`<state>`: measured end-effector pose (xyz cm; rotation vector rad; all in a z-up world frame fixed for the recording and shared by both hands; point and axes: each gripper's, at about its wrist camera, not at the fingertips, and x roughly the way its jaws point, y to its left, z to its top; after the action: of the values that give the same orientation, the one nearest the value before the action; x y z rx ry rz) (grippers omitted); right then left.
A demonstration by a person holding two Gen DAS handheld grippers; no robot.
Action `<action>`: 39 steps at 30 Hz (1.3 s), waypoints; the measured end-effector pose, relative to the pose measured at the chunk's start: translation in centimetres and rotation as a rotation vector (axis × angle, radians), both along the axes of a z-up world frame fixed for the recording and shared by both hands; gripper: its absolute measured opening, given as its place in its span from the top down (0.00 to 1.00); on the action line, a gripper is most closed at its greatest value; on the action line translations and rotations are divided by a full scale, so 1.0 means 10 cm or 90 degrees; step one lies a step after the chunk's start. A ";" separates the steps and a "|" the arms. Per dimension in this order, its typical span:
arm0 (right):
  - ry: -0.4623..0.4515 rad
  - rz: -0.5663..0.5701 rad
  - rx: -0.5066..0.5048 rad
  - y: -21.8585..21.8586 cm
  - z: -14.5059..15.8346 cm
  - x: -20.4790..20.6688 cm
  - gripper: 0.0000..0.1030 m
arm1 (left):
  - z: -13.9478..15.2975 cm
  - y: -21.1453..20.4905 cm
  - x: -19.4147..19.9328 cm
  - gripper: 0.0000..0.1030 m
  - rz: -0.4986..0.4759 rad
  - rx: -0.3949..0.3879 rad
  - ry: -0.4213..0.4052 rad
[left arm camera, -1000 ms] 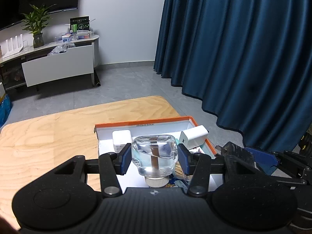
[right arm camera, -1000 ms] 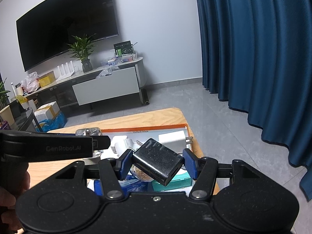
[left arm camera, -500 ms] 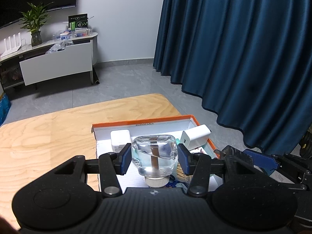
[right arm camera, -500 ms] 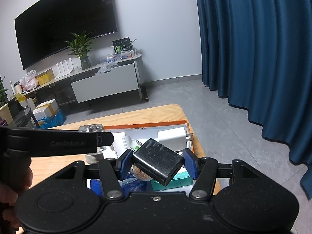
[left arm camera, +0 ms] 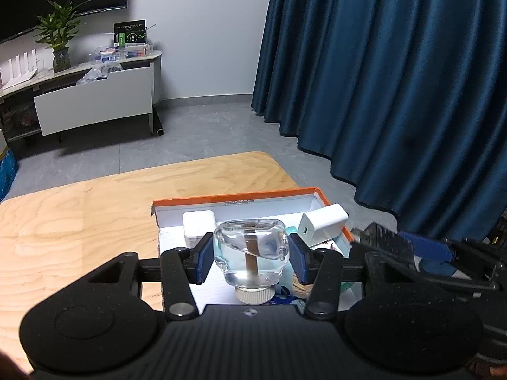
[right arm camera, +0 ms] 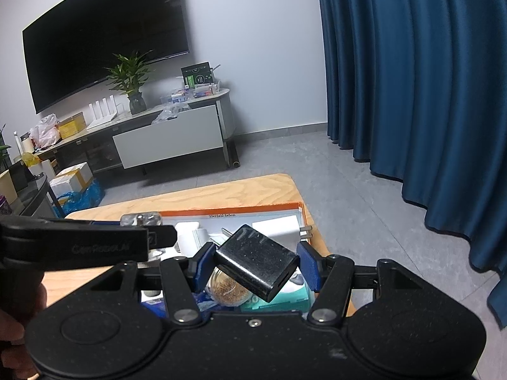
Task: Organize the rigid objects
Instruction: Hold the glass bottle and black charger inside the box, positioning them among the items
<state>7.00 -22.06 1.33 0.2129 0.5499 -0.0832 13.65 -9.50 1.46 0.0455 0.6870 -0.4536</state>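
The left hand-held gripper (left arm camera: 250, 256) pinches a clear glass bottle (left arm camera: 251, 253) between its blue pads, the bottle lying with its ribbed white cap (left arm camera: 253, 294) toward the camera and a brown stick showing inside the glass. The right hand-held gripper (right arm camera: 256, 264) clamps a black charger (right arm camera: 256, 261), tilted, with its metal prongs pointing away toward the upper left and its port end toward the lower right. Both held things hang above an orange-rimmed box (left arm camera: 234, 197) with a white inside, which sits at the far right corner of the wooden worktop (left arm camera: 79, 221). In the box lie a white adapter (left arm camera: 199, 224) near the back left, a second white charger (left arm camera: 323, 223) propped at the back right, a teal packet (right arm camera: 282, 299) and a round jar with brown contents (right arm camera: 228, 291) just under the black charger. Beyond the worktop are a grey floor, a blue curtain (left arm camera: 396, 95) and a TV cabinet (right arm camera: 168, 139).
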 end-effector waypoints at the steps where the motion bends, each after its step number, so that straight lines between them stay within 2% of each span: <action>1: -0.001 -0.001 0.001 -0.01 -0.01 0.00 0.34 | 0.00 0.00 0.00 0.52 0.001 0.000 0.001; 25: -0.015 0.024 0.002 -0.06 0.19 0.43 0.34 | -0.04 0.04 0.10 0.52 0.015 0.000 0.007; 39: -0.006 0.038 0.007 -0.05 0.20 0.63 0.34 | -0.05 0.02 0.14 0.52 0.010 0.001 0.008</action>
<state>13.26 -22.51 3.30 0.2071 0.5475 -0.0211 15.09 -9.28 0.95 0.0379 0.7001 -0.4384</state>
